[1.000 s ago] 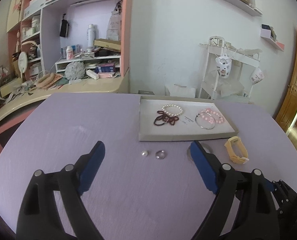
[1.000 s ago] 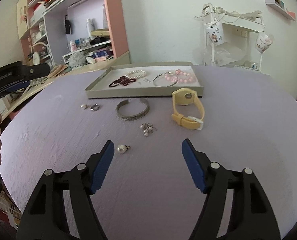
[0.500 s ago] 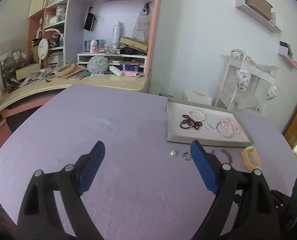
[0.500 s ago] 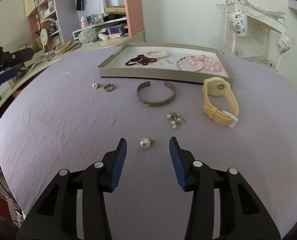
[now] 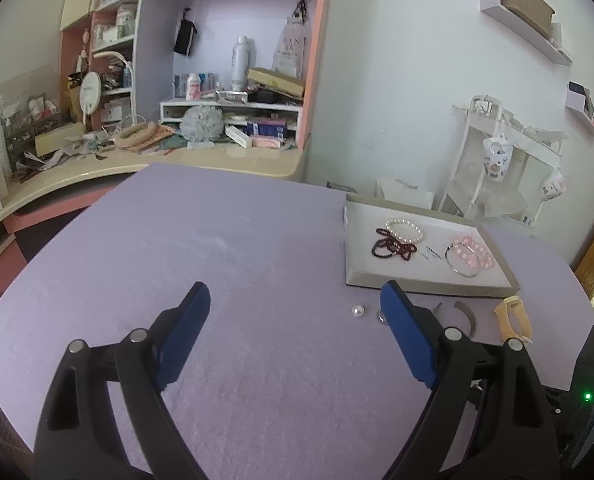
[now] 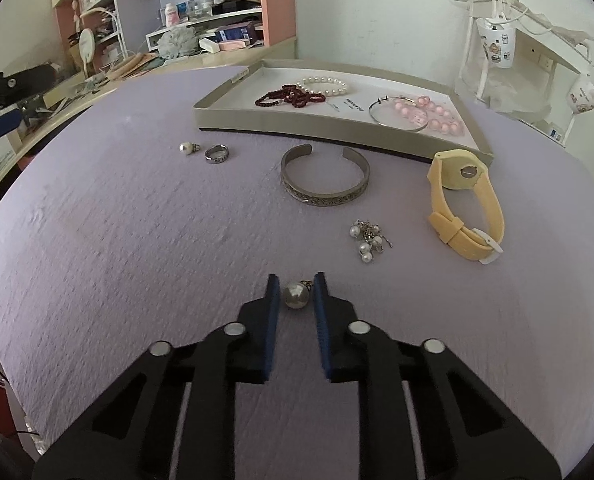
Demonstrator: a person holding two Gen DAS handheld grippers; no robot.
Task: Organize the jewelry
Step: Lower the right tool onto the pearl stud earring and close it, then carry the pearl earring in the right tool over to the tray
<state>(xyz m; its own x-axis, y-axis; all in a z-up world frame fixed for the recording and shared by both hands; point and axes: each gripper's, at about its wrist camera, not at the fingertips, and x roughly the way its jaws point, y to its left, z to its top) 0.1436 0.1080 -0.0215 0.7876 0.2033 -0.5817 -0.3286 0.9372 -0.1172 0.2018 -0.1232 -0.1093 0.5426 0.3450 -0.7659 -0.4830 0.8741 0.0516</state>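
Closing around a pearl earring point(image 6: 296, 295) on the purple tabletop point(image 6: 117, 240): right claw point(image 6: 296, 286), pearl between the blue pads, slim gaps on both sides, pads not yet pressing. Spread wide over bare cloth, holding nothing: left claw point(image 5: 295, 300). Lying beyond the right claw: pearl cluster point(image 6: 367, 240), silver cuff point(image 6: 324, 194), yellow watch point(image 6: 467, 208), ring point(image 6: 216, 154), second pearl earring point(image 6: 187, 147). Farther still, tray point(image 6: 297, 122) with beaded bracelets.
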